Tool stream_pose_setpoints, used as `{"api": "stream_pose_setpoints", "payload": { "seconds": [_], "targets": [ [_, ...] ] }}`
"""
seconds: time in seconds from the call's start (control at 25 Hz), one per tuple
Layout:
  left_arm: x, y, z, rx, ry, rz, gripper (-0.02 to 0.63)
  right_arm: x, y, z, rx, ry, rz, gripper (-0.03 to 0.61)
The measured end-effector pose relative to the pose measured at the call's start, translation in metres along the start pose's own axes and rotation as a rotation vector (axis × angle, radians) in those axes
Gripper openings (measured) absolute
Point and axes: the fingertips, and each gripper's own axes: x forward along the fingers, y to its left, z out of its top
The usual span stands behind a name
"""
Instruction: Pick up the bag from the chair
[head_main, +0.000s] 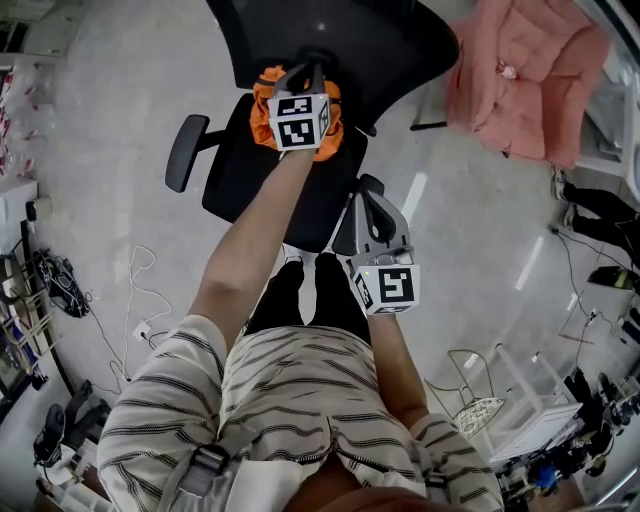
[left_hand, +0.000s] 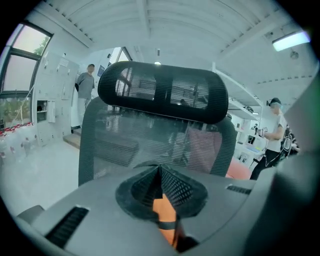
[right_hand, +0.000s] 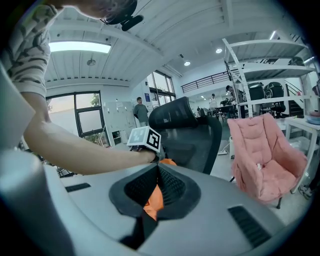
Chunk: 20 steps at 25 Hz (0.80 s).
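Nearest the head camera: the person's striped shirt (head_main: 290, 400) fills the frame from 5 to 7 o'clock, and both bare forearms reach up out of it. A white cable (head_main: 140, 300) lies in loops on the floor at 9 o'clock.

The black mesh office chair (head_main: 255, 185) stands at 12 o'clock, with one armrest (head_main: 186, 150) on its 9 o'clock side. The orange bag (head_main: 264, 104) is at the back of the seat, close to the backrest. Whether it rests on the seat or hangs just clear of it cannot be told.

The left gripper (head_main: 308, 72) is directly over the bag, marker cube uppermost. In the left gripper view its jaws are pressed together. They pinch a fold of the bag (left_hand: 165, 210), orange fabric crossed by a thin black band. The chair's headrest (left_hand: 160, 95) is straight ahead at 12 o'clock.

The right gripper (head_main: 367, 192) hangs by the seat's front corner, at 4 o'clock from the bag and well apart from it. In the right gripper view its jaws meet at the tips with nothing clamped. The orange seen behind them is the bag (right_hand: 168, 162) farther off.

A pink padded chair (head_main: 525, 75) stands at 2 o'clock, apart from the office chair.
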Motion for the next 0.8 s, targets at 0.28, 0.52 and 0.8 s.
{"api": "stream_pose_setpoints", "payload": {
  "seconds": [0.28,0.52,0.8],
  "targets": [
    [-0.025,0.001,0.011,0.010,-0.033,-0.001,0.026,-0.006,0.005,0.008,-0.014,-0.017,0.000,0.017],
    [-0.052,0.003,0.022,0.013,-0.063,-0.004,0.026,-0.014,0.011,0.014,-0.023,-0.031,0.001,0.018],
    [-0.078,0.006,0.027,0.023,-0.080,-0.009,0.026,-0.019,0.024,0.022,-0.052,-0.045,0.017,0.018]
  ]
}}
